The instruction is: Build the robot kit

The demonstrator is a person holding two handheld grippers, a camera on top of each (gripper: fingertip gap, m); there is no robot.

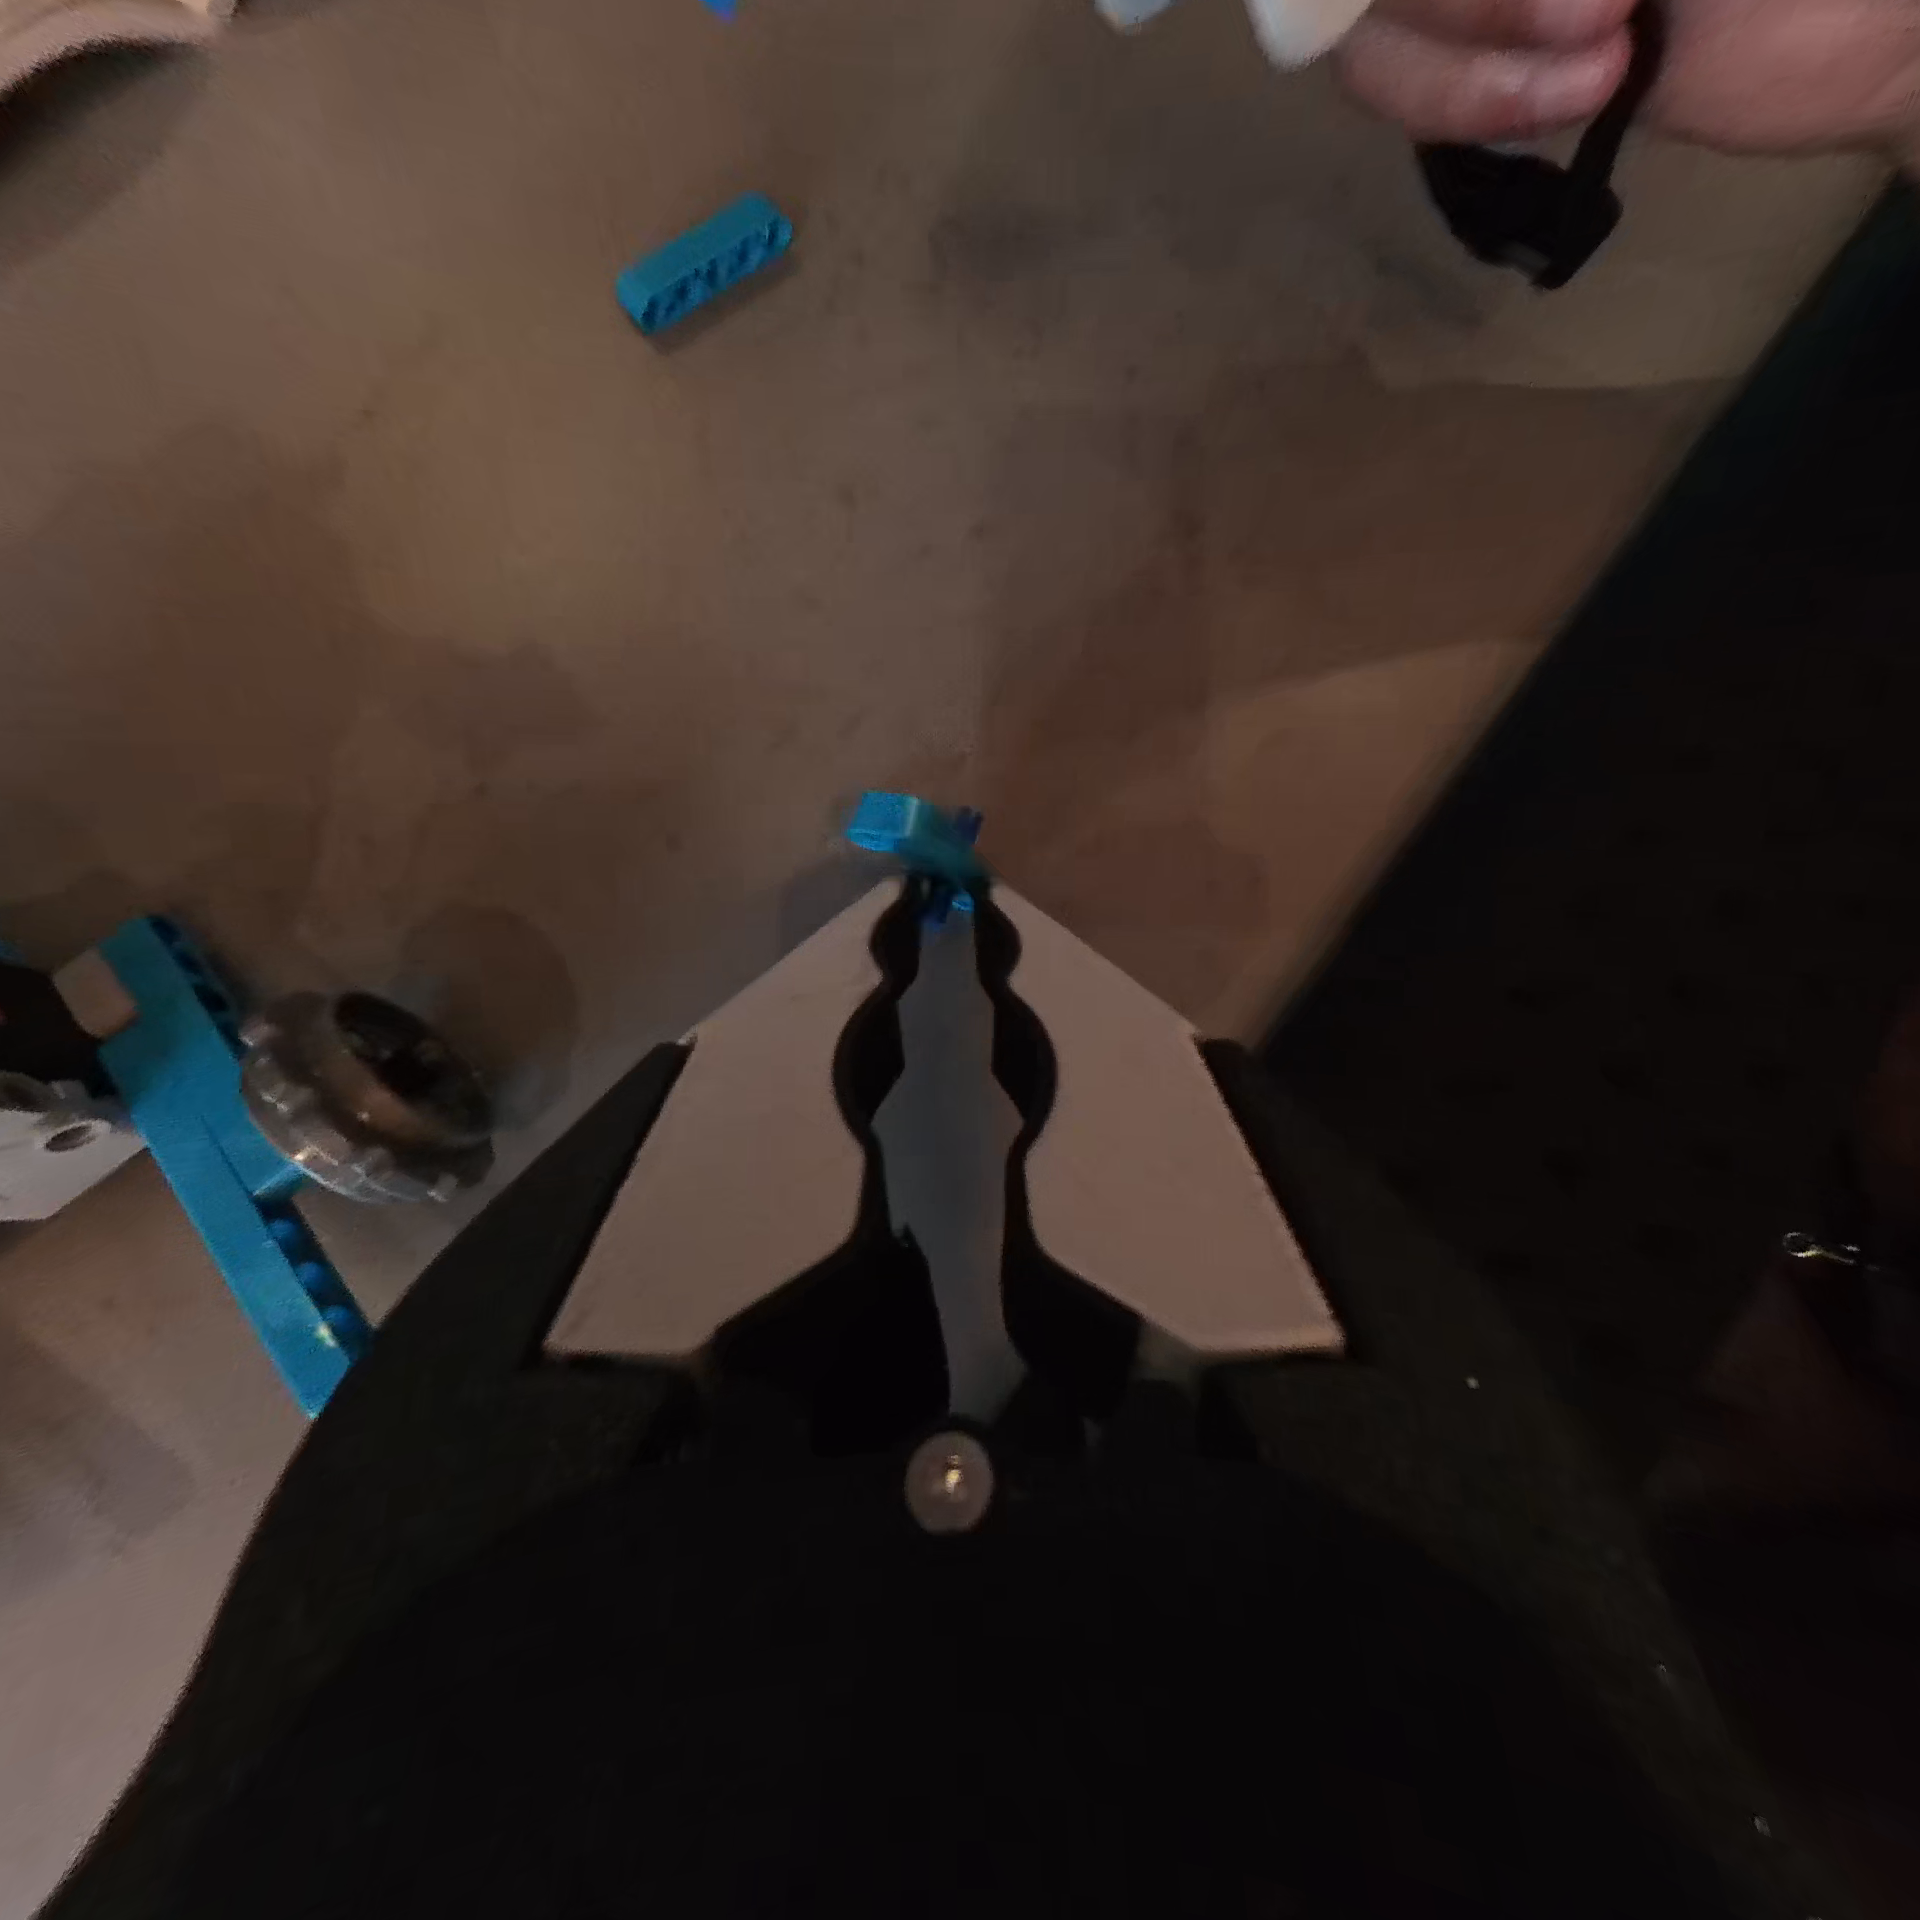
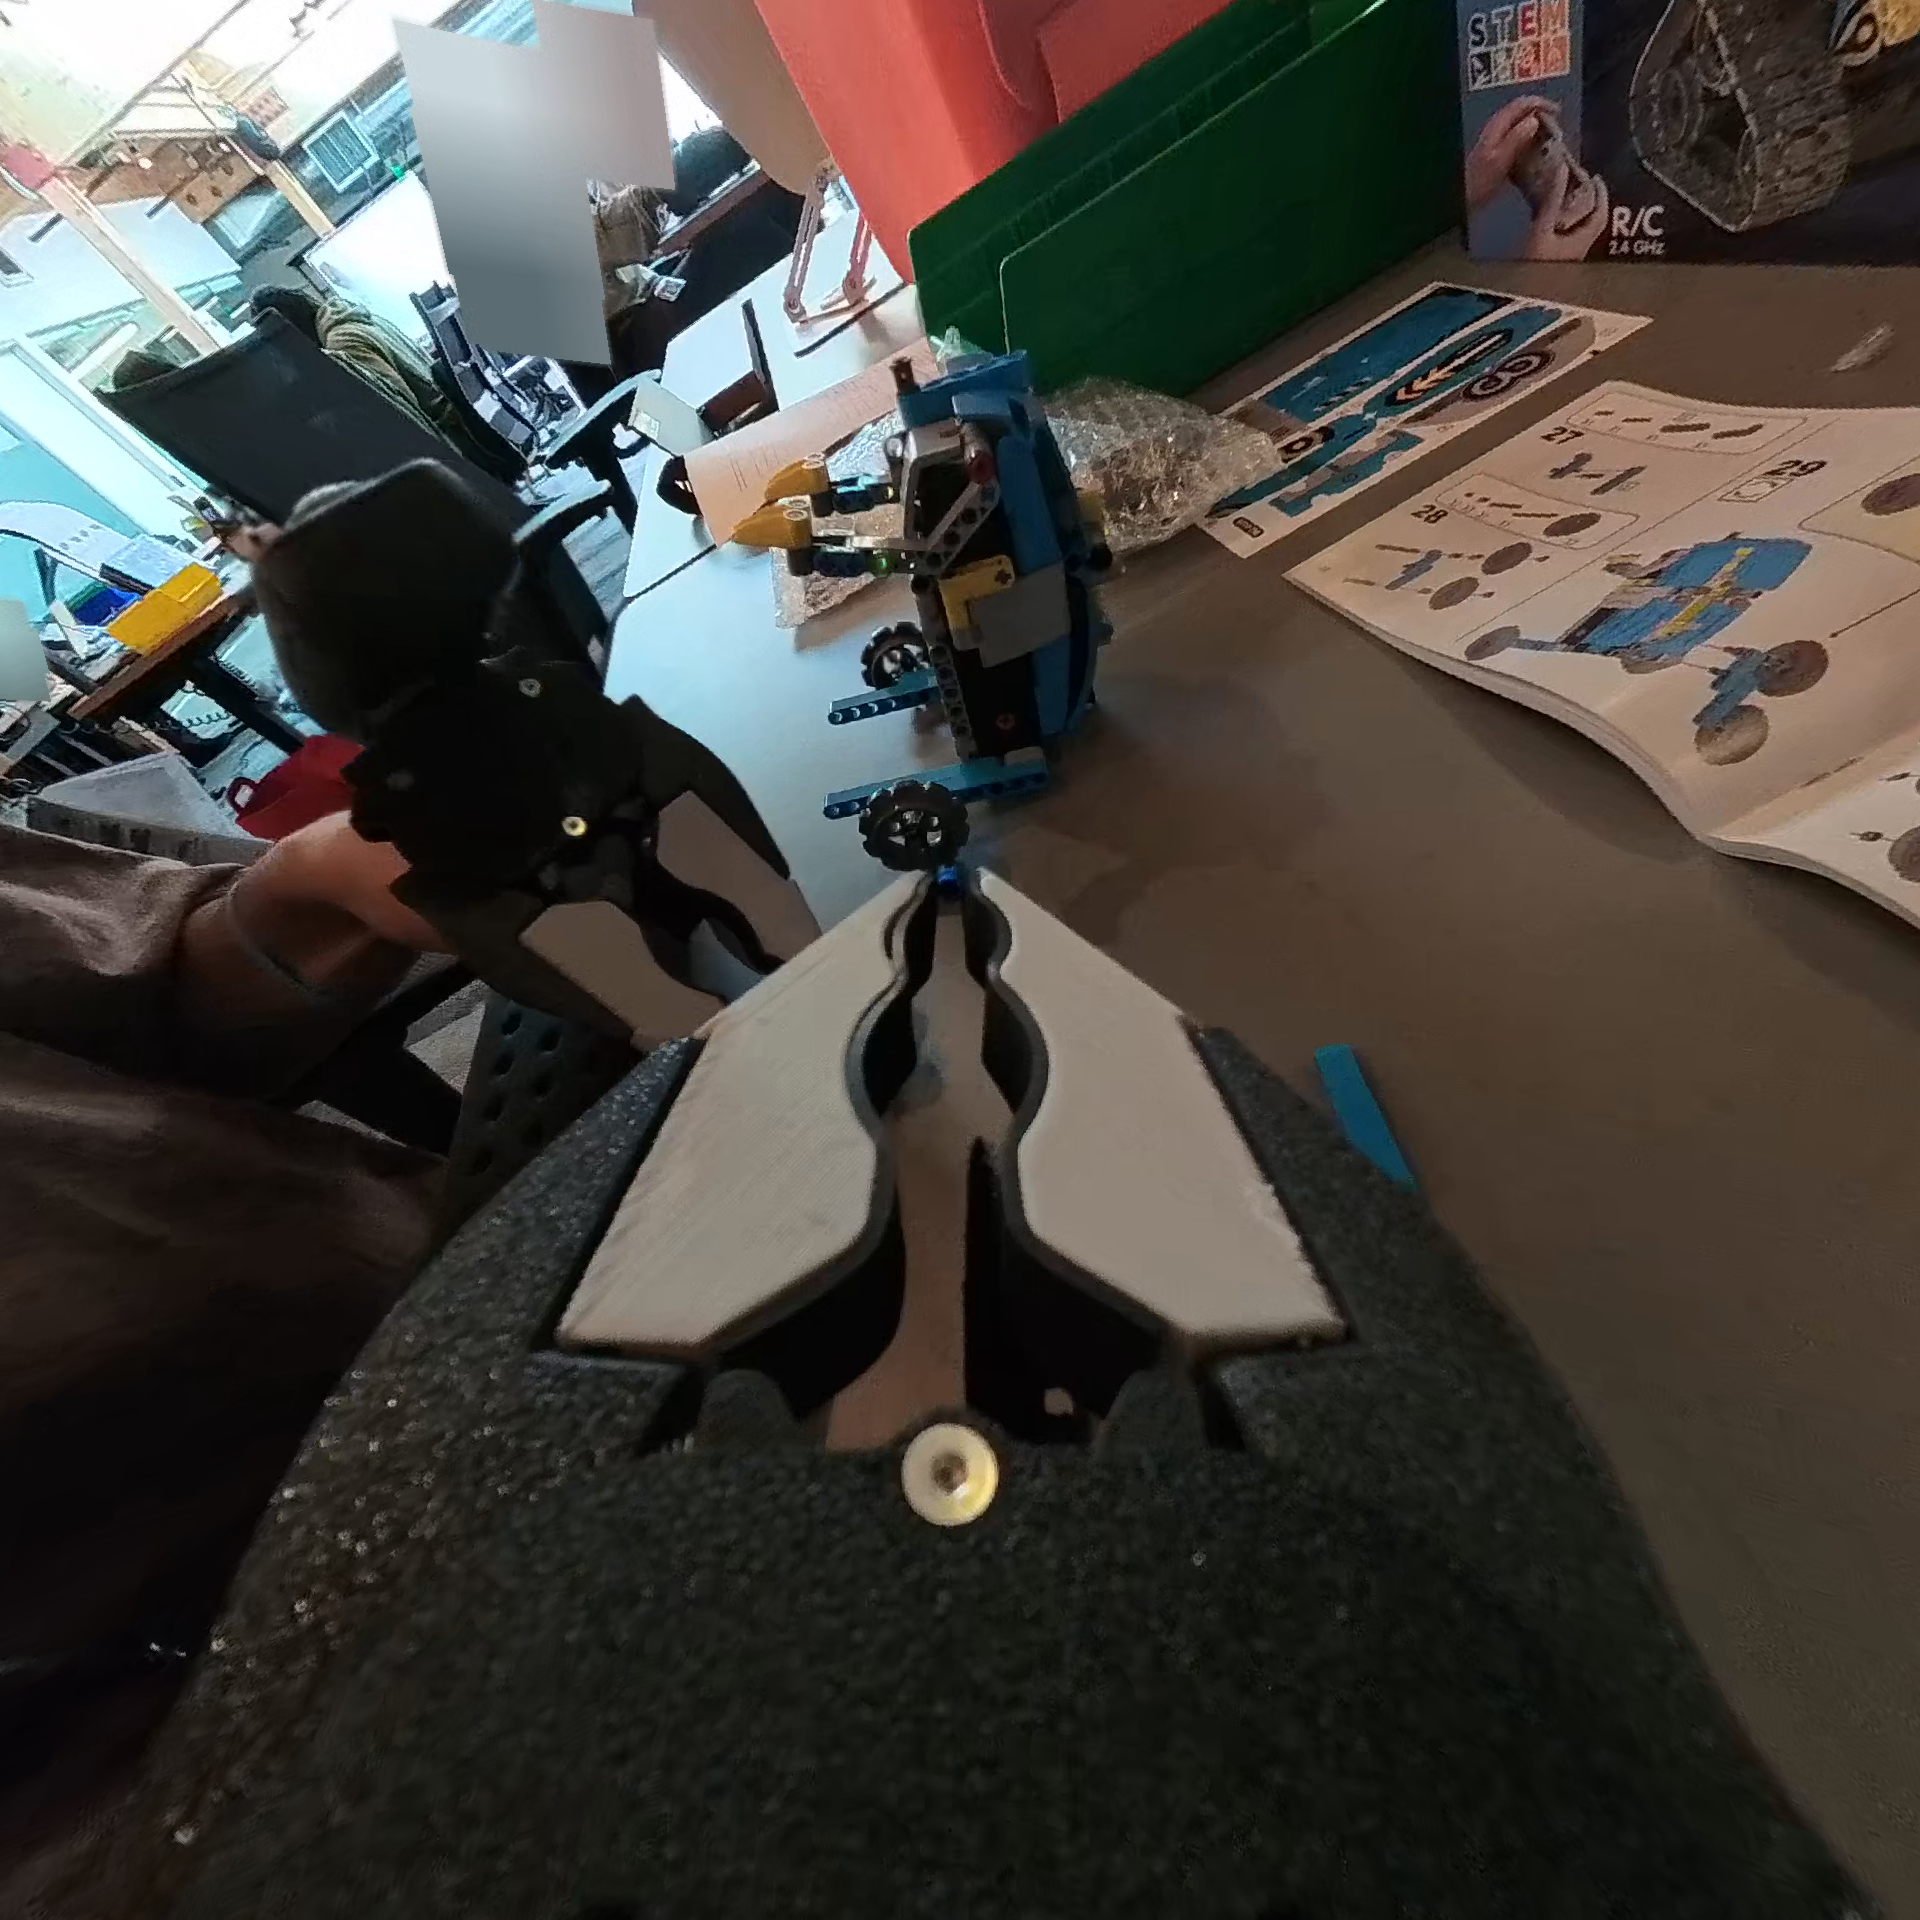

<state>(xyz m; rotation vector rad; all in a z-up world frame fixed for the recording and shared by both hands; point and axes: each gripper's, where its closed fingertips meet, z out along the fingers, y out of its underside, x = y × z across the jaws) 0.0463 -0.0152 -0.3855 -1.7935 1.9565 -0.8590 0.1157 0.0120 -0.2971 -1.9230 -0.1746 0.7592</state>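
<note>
The left gripper (image 1: 940,894) points down at the brown table (image 1: 520,623), and its two tips are pinched together on a small blue piece (image 1: 914,831) in the middle of the left wrist picture. The piece sticks out past the tips, just above the table. In the upper left of that picture a blue bar (image 1: 704,262) lies flat by itself, well apart from the gripper. At the left edge sits a long blue beam (image 1: 208,1122) with a gray wheel (image 1: 369,1091) touching it. In the upper right corner a hand (image 1: 1558,62) holds something black. The right gripper (image 2: 951,881) reaches forward low over the table, almost level with it. Its tips are close together on a tiny dark blue bit (image 2: 948,880), in the middle of the right wrist picture. A small black wheel (image 2: 912,826) sits just past the tips, on the end of a blue beam (image 2: 935,784) that belongs to a blue and black toy car (image 2: 987,551) standing on its side farther back. On the left of this picture the left gripper shows again, tilted down, with a hand (image 2: 312,883) and a dark sleeve (image 2: 104,935) behind it. An open booklet (image 2: 1558,582) lies at the right, and a green box (image 2: 1195,229) stands at the top. A flat blue strip (image 2: 1361,1117) lies just beside the right gripper's body.
</note>
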